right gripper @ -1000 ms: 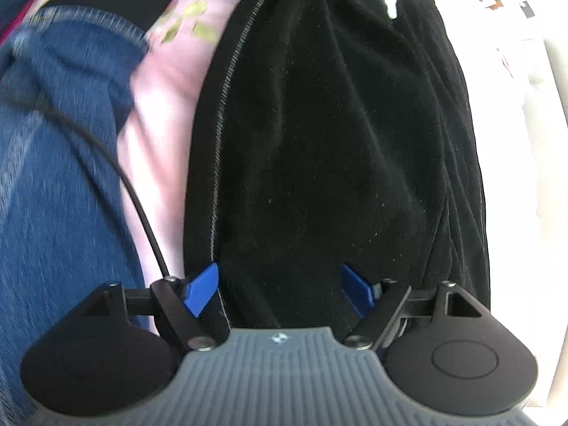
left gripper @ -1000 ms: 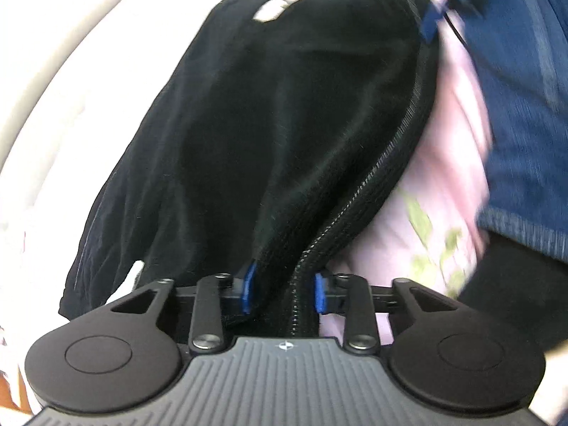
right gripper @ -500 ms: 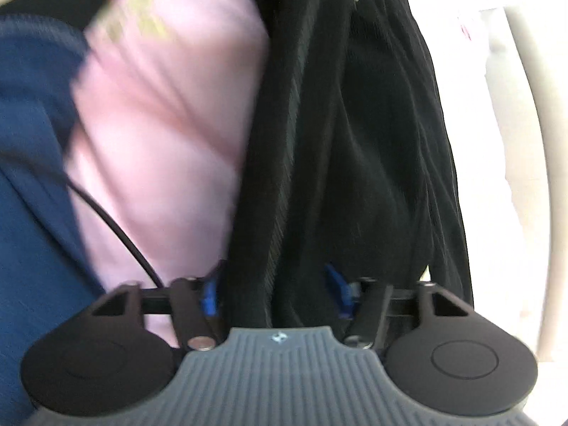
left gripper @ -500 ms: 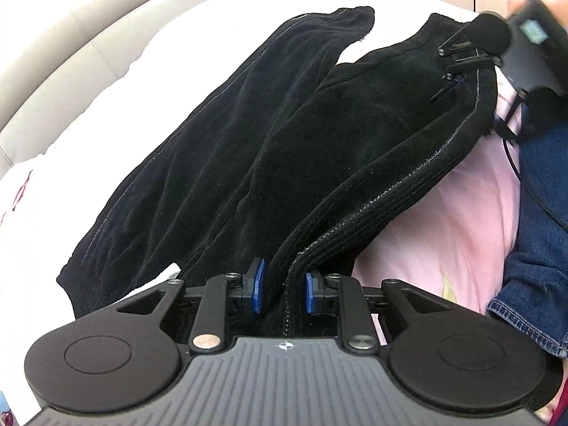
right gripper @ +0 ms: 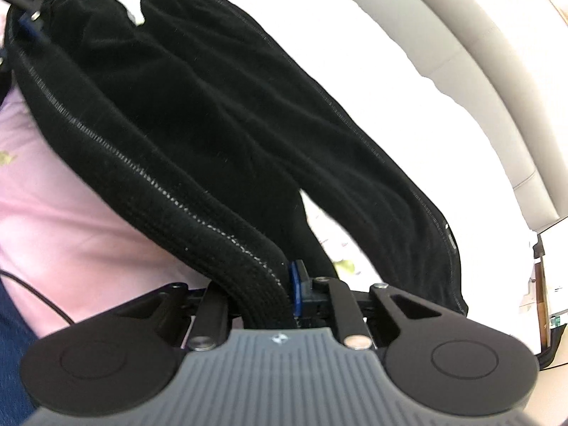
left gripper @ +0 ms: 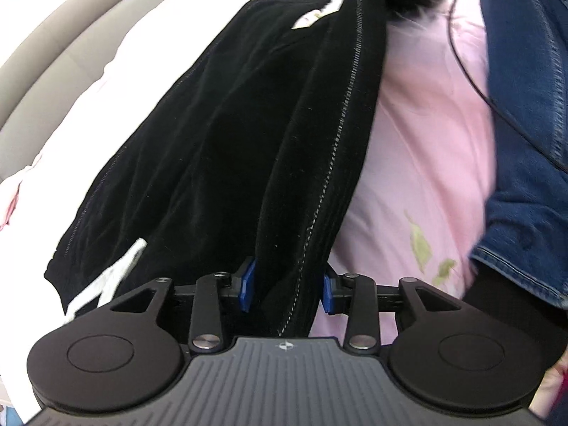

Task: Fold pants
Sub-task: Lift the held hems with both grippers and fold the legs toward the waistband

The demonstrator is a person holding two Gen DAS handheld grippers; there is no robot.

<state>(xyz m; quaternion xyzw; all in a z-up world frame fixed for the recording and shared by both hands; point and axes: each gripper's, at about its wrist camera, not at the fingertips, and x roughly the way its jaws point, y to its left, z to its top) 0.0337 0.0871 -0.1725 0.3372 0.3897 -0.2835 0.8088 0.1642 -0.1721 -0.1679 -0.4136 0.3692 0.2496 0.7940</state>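
Black velvety pants (left gripper: pixel 227 149) lie stretched across a bed covered by a pink sheet (left gripper: pixel 426 149) and a white sheet (right gripper: pixel 372 71), with a padded grey headboard (right gripper: pixel 472 81) curving along the far side. 2 grippers hold opposite ends of 1 stitched edge, which is lifted off the sheet between them.

From its own camera, the left gripper (left gripper: pixel 287 285) has a fold of the waist end between its blue pads (left gripper: pixel 245 285); its jaws have just been opening, and the cloth still fills the gap and meets both pads. A white drawstring (left gripper: pixel 113 277) lies just to the left of it.

Seen by the other camera, the right gripper (right gripper: pixel 273 291) has just been closing and now pinches the ribbed cuff (right gripper: pixel 248 269) tightly. The other leg runs off to the right on the white sheet. A person's denim sleeve (left gripper: pixel 525 106) sits at the right edge of the left view.
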